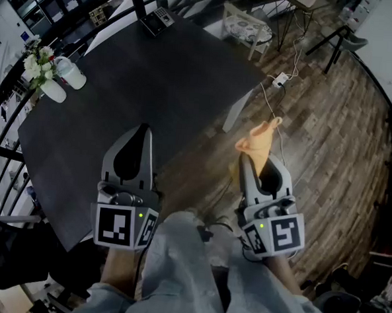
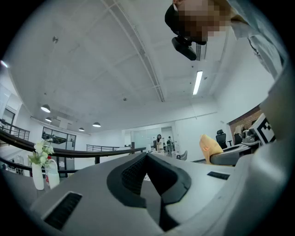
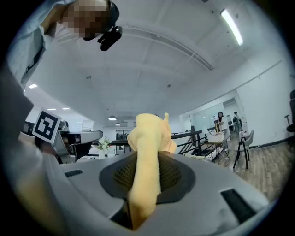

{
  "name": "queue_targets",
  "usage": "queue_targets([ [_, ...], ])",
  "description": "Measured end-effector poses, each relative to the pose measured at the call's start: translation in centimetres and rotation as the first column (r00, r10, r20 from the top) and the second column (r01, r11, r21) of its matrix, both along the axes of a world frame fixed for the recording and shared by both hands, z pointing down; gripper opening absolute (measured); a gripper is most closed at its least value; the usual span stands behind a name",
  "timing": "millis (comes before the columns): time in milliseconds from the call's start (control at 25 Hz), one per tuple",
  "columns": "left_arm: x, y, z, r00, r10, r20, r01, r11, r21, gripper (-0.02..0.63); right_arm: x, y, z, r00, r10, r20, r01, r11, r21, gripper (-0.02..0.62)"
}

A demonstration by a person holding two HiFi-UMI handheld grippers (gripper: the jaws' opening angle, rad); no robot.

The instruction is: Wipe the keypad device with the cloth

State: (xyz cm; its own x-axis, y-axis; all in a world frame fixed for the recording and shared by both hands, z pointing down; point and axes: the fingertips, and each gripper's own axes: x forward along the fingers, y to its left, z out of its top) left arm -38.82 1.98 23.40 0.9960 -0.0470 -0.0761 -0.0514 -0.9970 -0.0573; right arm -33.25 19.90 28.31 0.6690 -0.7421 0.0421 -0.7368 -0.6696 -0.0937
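The right gripper (image 3: 148, 159) had its jaws closed on a yellow cloth (image 3: 147, 138), which ran up between the dark ribbed pads and bunched into a rounded lump above the tips. At the left edge, the left gripper (image 3: 94, 134) reached inward, with its marker cube (image 3: 46, 125) showing. A small bunch of flowers (image 3: 103, 144) stood just beyond it. A dark railing (image 3: 193, 137) crossed behind the cloth, and a ceiling light strip (image 3: 233, 25) glowed overhead.
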Motion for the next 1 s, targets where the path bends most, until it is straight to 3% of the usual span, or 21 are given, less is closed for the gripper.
queue_targets([
  [440,0.1,1.7,0.0,1.000,0.003,0.005,-0.003,1.000,-0.004,0.006,0.1,1.7,0.0,1.000,0.001,0.007,-0.001,1.000,0.001,0.100],
  [1000,3.7,6.0,-0.1,1.000,0.026,0.001,-0.026,1.000,-0.002,0.006,2.2,7.4,0.1,0.999,0.045,0.015,-0.046,0.999,0.014,0.101],
])
